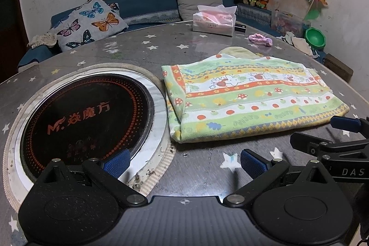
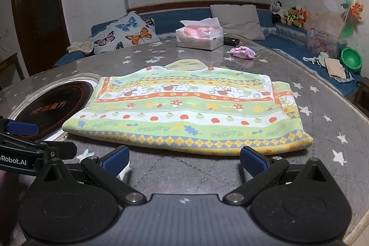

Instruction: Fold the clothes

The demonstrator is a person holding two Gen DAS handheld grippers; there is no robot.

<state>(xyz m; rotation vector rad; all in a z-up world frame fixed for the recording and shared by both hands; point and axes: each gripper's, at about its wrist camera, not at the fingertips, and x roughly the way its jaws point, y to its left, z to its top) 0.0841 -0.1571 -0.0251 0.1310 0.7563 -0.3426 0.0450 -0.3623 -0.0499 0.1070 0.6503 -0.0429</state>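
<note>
The folded terry cloth garment [image 2: 184, 112] is showing bands of pale green, white, orange and yellow, printed with red apples, red-capped mushrooms, white rabbits and a yellow-and-blue diamond border. The grey surface [image 2: 322, 130] is wearing scattered white and pale yellow stars. The round black cooktop [image 1: 87, 117] set into it is displaying orange dotted rings and orange lettering. The black left claw [image 1: 184, 161] and black right claw [image 2: 184, 159] are carrying blue textured pads [image 2: 115, 159]. Behind, a white cushion [image 1: 92, 22] is bearing blue, orange and purple butterflies, and a small fuzzy scrunchie [image 2: 243, 52] is looking pink and lilac.
</note>
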